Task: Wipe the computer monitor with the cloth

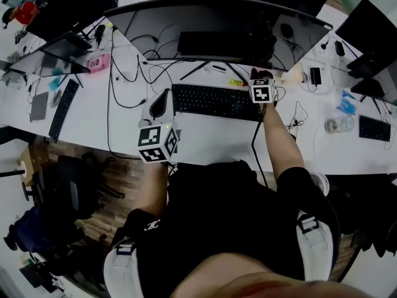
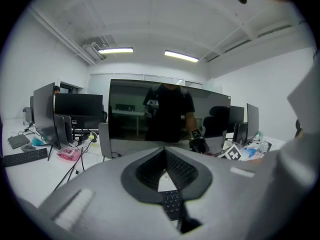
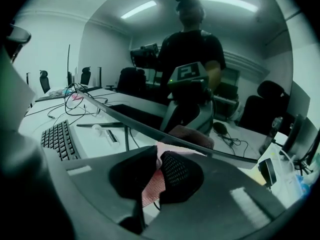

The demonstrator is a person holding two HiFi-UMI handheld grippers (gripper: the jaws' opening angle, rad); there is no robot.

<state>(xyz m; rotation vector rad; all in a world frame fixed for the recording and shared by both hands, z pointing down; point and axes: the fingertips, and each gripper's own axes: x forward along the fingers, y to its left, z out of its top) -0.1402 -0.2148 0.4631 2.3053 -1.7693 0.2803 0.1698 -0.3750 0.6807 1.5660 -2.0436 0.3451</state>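
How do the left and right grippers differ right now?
The right gripper is clamped on the pink cloth; the left gripper has its jaws meeting at the tips with nothing between. The right gripper is up at the monitor's lower edge; the left gripper hangs back over the desk, short of the keyboard. Both face the monitor.

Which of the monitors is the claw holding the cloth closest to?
The wide curved monitor in the middle, above the keyboard. The right claw grips the pink cloth at its lower right edge; the other monitors stand off to the sides.
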